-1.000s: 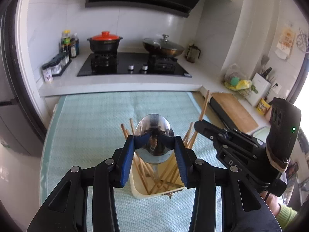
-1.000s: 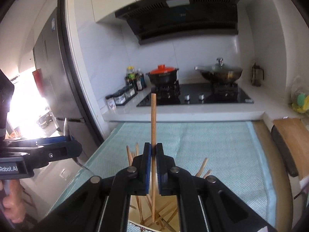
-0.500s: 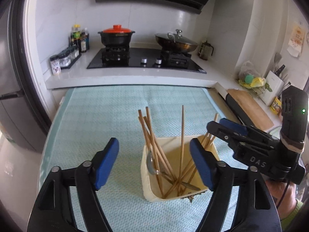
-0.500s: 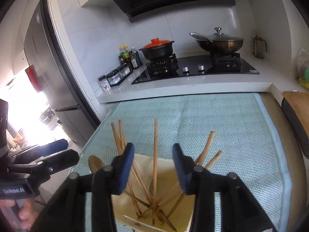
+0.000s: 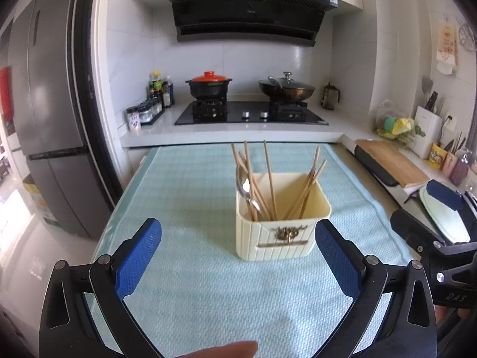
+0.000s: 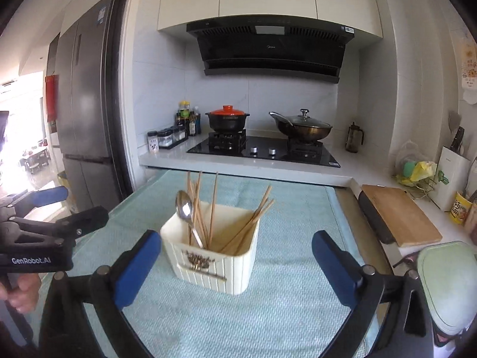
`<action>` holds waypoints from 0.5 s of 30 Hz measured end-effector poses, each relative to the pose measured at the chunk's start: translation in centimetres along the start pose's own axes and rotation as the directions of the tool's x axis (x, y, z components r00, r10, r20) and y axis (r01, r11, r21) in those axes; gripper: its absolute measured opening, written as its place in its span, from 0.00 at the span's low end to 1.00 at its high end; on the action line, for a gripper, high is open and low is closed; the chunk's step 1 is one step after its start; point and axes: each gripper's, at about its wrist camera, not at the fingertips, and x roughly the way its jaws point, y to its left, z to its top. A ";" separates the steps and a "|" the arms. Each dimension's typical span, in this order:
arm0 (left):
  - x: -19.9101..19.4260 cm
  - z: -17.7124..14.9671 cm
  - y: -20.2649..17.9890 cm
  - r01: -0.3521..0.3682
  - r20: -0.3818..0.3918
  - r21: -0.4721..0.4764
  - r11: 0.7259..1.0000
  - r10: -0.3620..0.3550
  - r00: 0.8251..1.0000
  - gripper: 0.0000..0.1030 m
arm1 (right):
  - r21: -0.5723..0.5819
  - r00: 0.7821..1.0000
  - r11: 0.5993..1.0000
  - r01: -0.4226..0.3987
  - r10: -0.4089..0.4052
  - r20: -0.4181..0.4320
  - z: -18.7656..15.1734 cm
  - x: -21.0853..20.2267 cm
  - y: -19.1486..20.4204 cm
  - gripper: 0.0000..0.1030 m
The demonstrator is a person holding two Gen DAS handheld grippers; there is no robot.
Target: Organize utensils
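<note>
the cream holder (image 5: 283,226) stood on the teal-matted bench (image 5: 184,197), with the wooden chopsticks (image 5: 268,179) and the metal spoon (image 6: 184,208) leaning upright inside. both the left hand-held gripper (image 5: 238,256) and the right hand-held gripper (image 6: 237,264) were opening wide, nothing between their jaws, well short of the holder. the chopsticks looked light and stiff, best pinched mid-shaft; the spoon looked smooth and slippery — likely safer taken by its handle than by the bowl.
</note>
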 end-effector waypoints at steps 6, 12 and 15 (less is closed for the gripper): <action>-3.0 -3.2 -0.8 -0.024 0.001 0.015 1.000 0.024 1.000 1.00 | 0.031 1.000 0.999 0.016 -0.016 -0.020 -2.2 -3.5 1.0 1.00; -5.3 -4.2 -1.2 -0.018 0.013 0.022 1.000 0.017 1.000 1.00 | 0.065 0.998 0.998 0.027 -0.024 -0.053 -3.1 -5.6 1.4 1.00; -6.2 -4.5 -1.6 -0.030 0.023 0.020 0.999 0.029 0.999 1.00 | 0.059 0.998 0.998 0.033 -0.030 -0.060 -3.5 -6.4 1.6 1.00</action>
